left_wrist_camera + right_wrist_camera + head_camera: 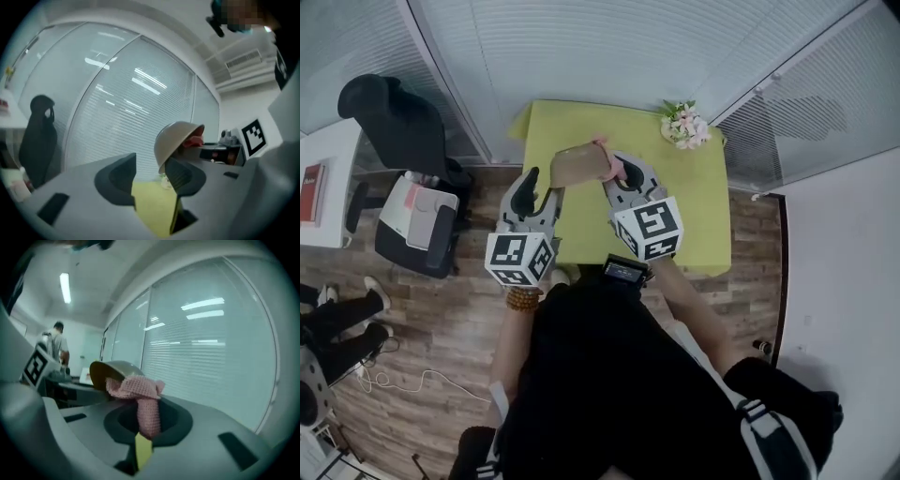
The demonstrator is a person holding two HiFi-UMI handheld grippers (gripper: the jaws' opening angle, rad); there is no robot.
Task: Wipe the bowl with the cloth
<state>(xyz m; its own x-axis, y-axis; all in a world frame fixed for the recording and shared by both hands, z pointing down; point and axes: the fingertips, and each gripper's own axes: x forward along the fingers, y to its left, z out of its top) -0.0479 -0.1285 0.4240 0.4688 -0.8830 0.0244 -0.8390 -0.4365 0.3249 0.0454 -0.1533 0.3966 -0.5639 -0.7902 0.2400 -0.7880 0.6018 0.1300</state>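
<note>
Wiping well likely needs the open left claw [150, 168] to pinch the rim of the bowl [176, 136], tilted above the bench [694, 187], while the right claw [146, 423], closed on the pink cloth [138, 389], rubs inside.

One round beige bowl [579, 166] and one pink knitted cloth [617, 167] show at the centre of the head view. Below them lies one yellow-green square surface [694, 206], with one small bunch of pink and white flowers [684, 125] at its upper right corner. There are two grey grippers, the left gripper [542, 187] and the right gripper [614, 178]. One black office chair [398, 117] stands at the upper left.
</note>
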